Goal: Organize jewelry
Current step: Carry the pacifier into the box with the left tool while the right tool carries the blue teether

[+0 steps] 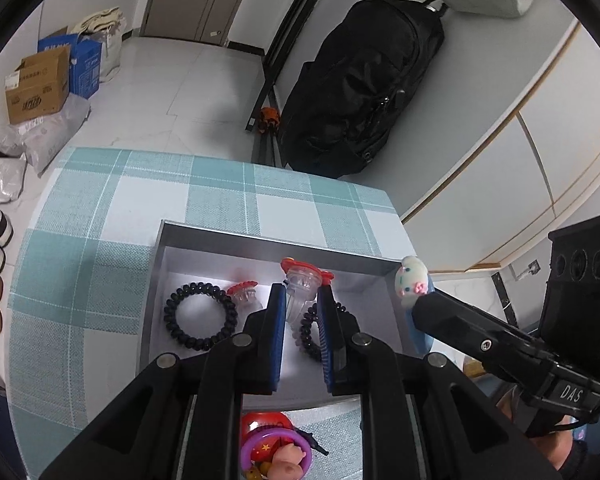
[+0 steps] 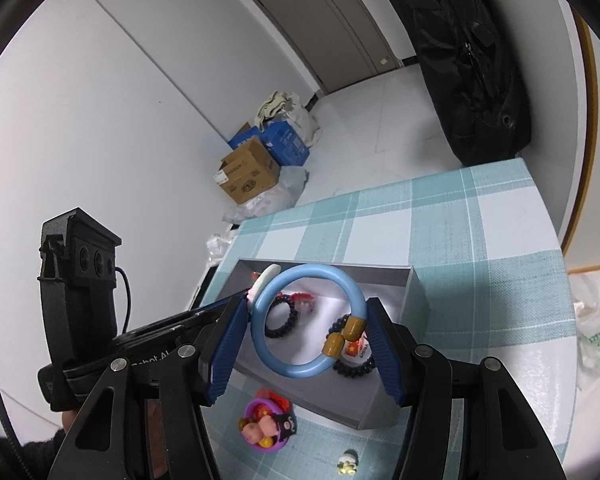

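A grey open box (image 1: 272, 246) (image 2: 396, 396) sits on the checked table. Inside lie a black coil hair tie (image 1: 198, 316) (image 2: 278, 320), a small red-and-clear claw clip (image 1: 242, 294) (image 2: 302, 300) and a second black coil tie (image 1: 310, 332) (image 2: 354, 368). My left gripper (image 1: 302, 300) is shut on a clear claw clip with a red top (image 1: 302, 280), held above the box. My right gripper (image 2: 308, 320) is shut on a light blue bangle (image 2: 308, 320) with two amber beads and a white plush charm (image 1: 410, 280), held above the box's right side.
A purple ring with a pig charm and a red piece (image 1: 276, 452) (image 2: 264, 424) lies on the cloth in front of the box. A small yellow-white charm (image 2: 347, 463) lies nearer. A black bag (image 1: 360, 84) and cardboard boxes (image 1: 36, 84) stand on the floor beyond.
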Demonstrator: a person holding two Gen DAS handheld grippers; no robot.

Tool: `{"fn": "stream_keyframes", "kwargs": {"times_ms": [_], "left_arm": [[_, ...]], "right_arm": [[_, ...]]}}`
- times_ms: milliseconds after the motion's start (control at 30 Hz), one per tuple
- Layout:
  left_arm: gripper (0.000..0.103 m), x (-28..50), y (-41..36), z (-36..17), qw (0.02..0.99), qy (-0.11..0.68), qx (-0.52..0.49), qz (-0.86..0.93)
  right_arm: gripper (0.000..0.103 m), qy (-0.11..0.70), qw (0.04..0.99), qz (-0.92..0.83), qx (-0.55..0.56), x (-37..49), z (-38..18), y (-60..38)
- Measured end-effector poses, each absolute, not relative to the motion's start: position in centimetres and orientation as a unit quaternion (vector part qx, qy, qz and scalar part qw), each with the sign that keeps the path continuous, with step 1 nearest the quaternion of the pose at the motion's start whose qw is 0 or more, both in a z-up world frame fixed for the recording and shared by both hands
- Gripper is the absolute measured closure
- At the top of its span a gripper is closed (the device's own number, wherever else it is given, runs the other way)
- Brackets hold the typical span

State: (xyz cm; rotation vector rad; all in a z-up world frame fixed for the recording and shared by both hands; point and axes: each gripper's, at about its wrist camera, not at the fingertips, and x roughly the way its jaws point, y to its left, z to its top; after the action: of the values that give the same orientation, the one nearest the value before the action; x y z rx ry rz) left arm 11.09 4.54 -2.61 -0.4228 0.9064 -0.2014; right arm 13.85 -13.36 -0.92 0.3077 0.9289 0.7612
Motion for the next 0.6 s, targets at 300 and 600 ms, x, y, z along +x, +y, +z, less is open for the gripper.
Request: {"fn": "stream_keyframes", "kwargs": {"times_ms": [300, 600], "left_arm": [[0.092, 11.05, 4.45, -2.66, 0.877, 0.431, -0.195, -0.083], [0.092, 11.2, 4.22, -2.62, 0.879, 0.429, -0.19, -0.084]], "right_arm": [[0.044, 0.442, 0.814, 0.35, 0.142, 14.09, -1.22, -13.13], [0.044, 0.45, 0.809, 0.348, 0.148, 14.18, -1.6, -13.24]]}}
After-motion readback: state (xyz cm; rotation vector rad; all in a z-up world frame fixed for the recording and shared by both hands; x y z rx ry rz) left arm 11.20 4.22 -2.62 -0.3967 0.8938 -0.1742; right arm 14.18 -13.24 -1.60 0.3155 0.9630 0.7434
